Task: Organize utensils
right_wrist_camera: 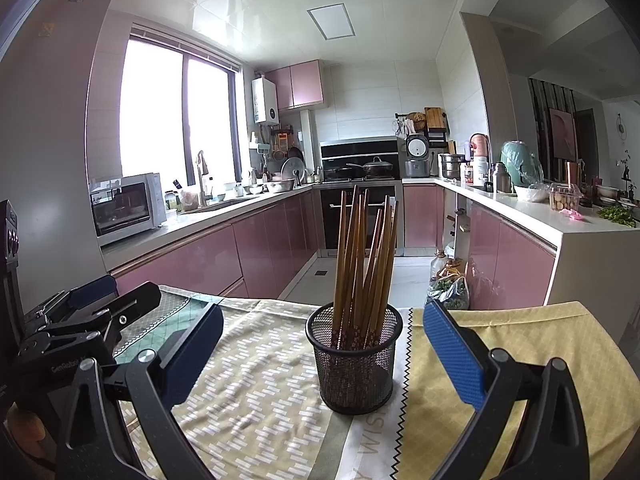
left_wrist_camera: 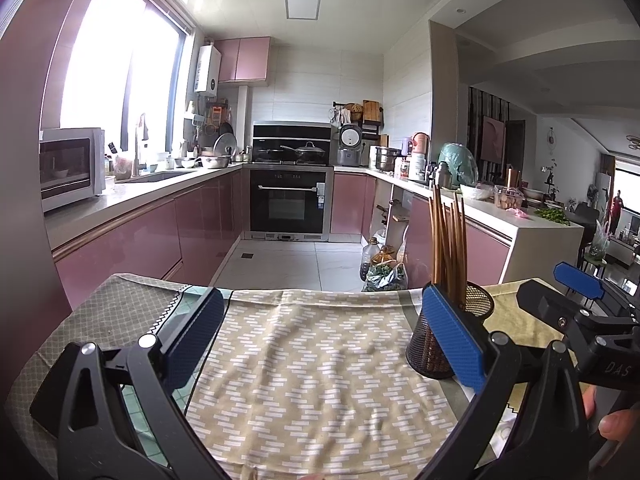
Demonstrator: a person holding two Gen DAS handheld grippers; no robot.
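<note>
Blue ribbed pads of the left gripper (left_wrist_camera: 320, 340) stood wide apart and empty over the beige patterned tablecloth (left_wrist_camera: 320, 380), the black mesh holder (left_wrist_camera: 448, 336) of brown chopsticks (left_wrist_camera: 448, 240) just behind its right finger. In the right wrist view, the right gripper (right_wrist_camera: 320, 344) also gaped empty, framing the upright round holder; sorting looked done, or else the next move needed one thin stick pinched.
</note>
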